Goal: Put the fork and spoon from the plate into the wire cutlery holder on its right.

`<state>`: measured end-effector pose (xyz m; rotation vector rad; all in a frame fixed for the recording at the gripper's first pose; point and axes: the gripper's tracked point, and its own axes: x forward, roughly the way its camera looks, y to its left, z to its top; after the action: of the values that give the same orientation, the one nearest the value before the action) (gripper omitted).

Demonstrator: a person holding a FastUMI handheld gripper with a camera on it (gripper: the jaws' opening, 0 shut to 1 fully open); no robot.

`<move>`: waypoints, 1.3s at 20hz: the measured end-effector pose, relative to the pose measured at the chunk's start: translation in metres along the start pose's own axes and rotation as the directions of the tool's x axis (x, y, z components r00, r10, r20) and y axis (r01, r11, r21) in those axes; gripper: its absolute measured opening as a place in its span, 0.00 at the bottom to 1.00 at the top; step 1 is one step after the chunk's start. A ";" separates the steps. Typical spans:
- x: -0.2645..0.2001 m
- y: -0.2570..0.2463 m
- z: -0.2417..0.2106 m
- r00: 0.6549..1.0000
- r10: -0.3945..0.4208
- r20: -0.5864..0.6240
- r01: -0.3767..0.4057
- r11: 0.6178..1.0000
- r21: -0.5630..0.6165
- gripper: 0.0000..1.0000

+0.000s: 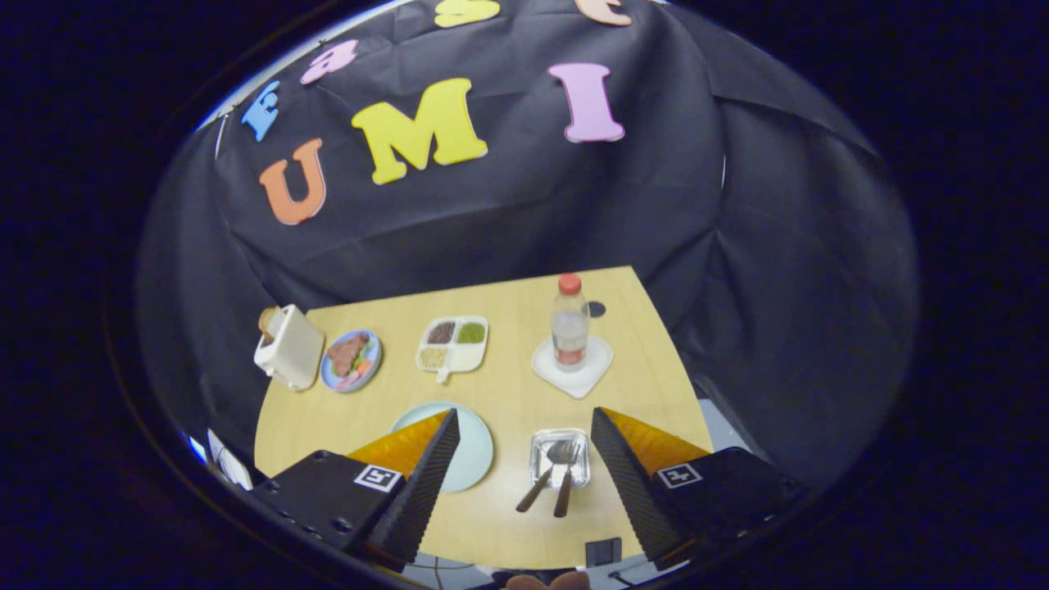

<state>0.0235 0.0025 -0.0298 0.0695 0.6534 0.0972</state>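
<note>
High above the wooden table, my gripper (524,422) is open with nothing between its fingers. The wire cutlery holder (560,457) stands between the fingers, far below. A spoon (547,473) and a fork (565,485) stand in it, heads down, their dark handles leaning out toward me. Left of the holder lies the pale green plate (474,449), partly hidden by my left finger (426,467); its visible part is bare.
Beyond the holder a water bottle (569,322) with a red cap stands on a white coaster (573,366). A divided snack tray (453,342), a blue plate of food (351,359) and a white toaster (288,347) line the far left. Black cloth surrounds the table.
</note>
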 end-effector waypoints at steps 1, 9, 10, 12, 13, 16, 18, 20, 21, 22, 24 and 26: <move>-0.007 0.006 0.016 0.997 0.013 0.082 -0.012 1.000 -0.010 0.97; -0.081 0.050 0.080 0.843 0.060 0.535 -0.006 0.995 -0.102 0.96; -0.095 0.051 0.081 0.824 0.056 0.564 0.006 0.994 -0.107 0.96; -0.107 0.053 0.078 0.808 0.052 0.587 0.003 0.996 -0.091 0.96; -0.110 0.057 0.074 0.804 0.057 0.592 -0.012 0.997 -0.080 0.96; -0.117 0.058 0.050 0.802 0.062 0.594 -0.010 0.996 -0.091 0.96; -0.121 0.057 0.046 0.799 0.061 0.599 -0.006 0.996 -0.093 0.96; -0.122 0.058 0.045 0.797 0.058 0.602 -0.008 0.996 -0.085 0.96; -0.122 0.058 0.045 0.796 0.056 0.603 -0.005 0.996 -0.086 0.96; -0.121 0.057 0.046 0.797 0.058 0.602 -0.005 0.996 -0.089 0.96; -0.118 0.055 0.048 0.799 0.055 0.598 -0.002 0.996 -0.089 0.96; -0.116 0.055 0.047 0.804 0.055 0.592 -0.005 0.996 -0.086 0.96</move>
<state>-0.0436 0.0426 0.0823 0.0288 0.0129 0.1249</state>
